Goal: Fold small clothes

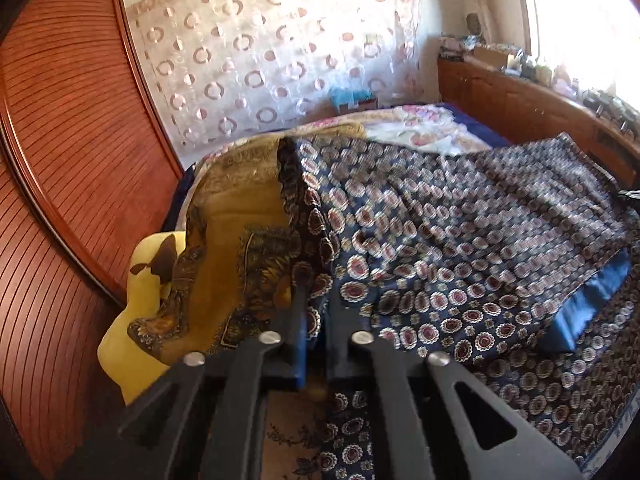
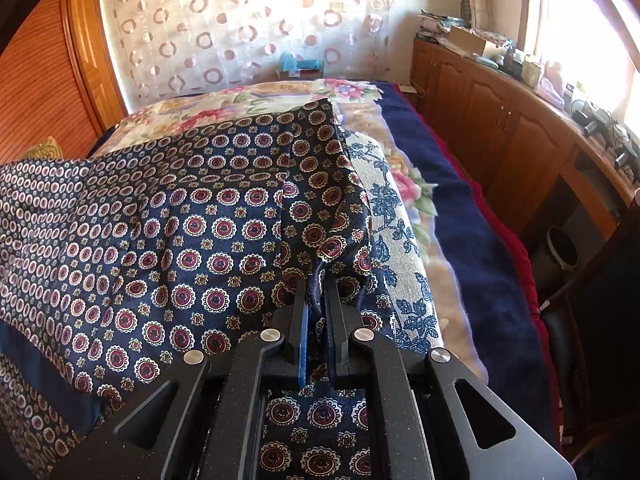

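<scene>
Clearly, in the left wrist view, the left gripper (image 1: 316,292) has its jaws pinched on an edge of the scarf (image 1: 460,232), a navy cloth of red medallions with a gold patterned part on the left. It drapes from the grip across the bed (image 1: 472,120). A yellow cushion (image 1: 132,312) lies beside a slatted wardrobe (image 1: 60,160).

In the right wrist view, the right gripper (image 2: 316,292) is nipped narrow on a bunched fold of that cloth, which spreads leftwards over a floral blanket (image 2: 404,208). It looks thin, light and slippery, likely to slide; corners and hems seem the best holds. A curtain (image 2: 240,32) hangs behind, cabinets (image 2: 500,128) under a bright window.
</scene>
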`<state>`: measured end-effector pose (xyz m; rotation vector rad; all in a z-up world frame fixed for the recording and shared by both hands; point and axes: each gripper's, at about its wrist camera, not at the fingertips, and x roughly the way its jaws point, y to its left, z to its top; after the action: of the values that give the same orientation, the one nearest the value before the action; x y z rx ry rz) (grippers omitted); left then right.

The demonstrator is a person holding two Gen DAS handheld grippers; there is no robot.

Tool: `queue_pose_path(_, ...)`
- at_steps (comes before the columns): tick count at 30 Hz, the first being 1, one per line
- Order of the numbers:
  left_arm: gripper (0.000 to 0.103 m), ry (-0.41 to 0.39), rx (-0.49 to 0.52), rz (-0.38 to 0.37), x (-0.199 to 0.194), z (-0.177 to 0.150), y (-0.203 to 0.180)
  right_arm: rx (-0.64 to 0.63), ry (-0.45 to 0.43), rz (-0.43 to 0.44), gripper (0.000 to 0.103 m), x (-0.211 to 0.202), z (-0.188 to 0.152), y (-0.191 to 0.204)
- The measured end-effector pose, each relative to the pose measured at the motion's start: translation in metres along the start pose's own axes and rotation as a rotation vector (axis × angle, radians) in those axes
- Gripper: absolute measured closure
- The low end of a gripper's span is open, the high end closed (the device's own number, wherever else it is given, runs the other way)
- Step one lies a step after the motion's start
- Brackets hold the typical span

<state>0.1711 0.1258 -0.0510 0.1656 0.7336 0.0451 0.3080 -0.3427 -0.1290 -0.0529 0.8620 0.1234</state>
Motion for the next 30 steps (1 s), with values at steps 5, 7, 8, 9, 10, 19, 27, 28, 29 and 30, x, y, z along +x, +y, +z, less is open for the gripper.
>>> queue_pose_path(5, 0.103, -0.073, -0.001, -0.032, -0.026, 0.003, -0.007, -0.012, -0.005, 0.002, 0.102, -0.001, 0.001, 0.004)
queue_pose_path(7, 0.103, -0.102, -0.015, -0.066, -0.039, 0.006, -0.008, -0.04, -0.017, 0.011, 0.103, -0.005, 0.002, 0.009)
queue_pose_path(8, 0.103, -0.117, -0.016, -0.08, -0.047, 0.006, -0.01, -0.05, -0.036, 0.006, 0.103, -0.01, 0.002, 0.011)
queue_pose_path(9, 0.103, -0.127, -0.018, -0.088, -0.052, 0.007, -0.01, -0.054, -0.051, 0.018, 0.103, -0.016, 0.002, 0.012)
queue_pose_path(10, 0.103, -0.14, -0.024, -0.1, -0.059, 0.007, -0.011, -0.053, -0.063, 0.034, 0.103, -0.021, 0.003, 0.012)
queue_pose_path(19, 0.103, -0.169, -0.146, -0.213, -0.09, -0.006, 0.012, -0.08, -0.167, 0.123, 0.103, -0.098, 0.001, -0.002)
queue_pose_path(27, 0.103, -0.08, -0.188, -0.217, -0.086, -0.067, 0.011, -0.081, -0.131, 0.124, 0.103, -0.132, -0.045, -0.031)
queue_pose_path(28, 0.103, -0.065, -0.18, -0.202, -0.084, -0.074, 0.009, -0.077, -0.124, 0.12, 0.103, -0.133, -0.05, -0.034)
queue_pose_path(29, 0.103, -0.055, -0.172, -0.19, -0.082, -0.08, 0.005, -0.071, -0.113, 0.122, 0.103, -0.131, -0.056, -0.036)
queue_pose_path(30, 0.103, -0.041, -0.162, -0.178, -0.079, -0.085, 0.003, -0.068, -0.099, 0.122, 0.103, -0.127, -0.059, -0.037)
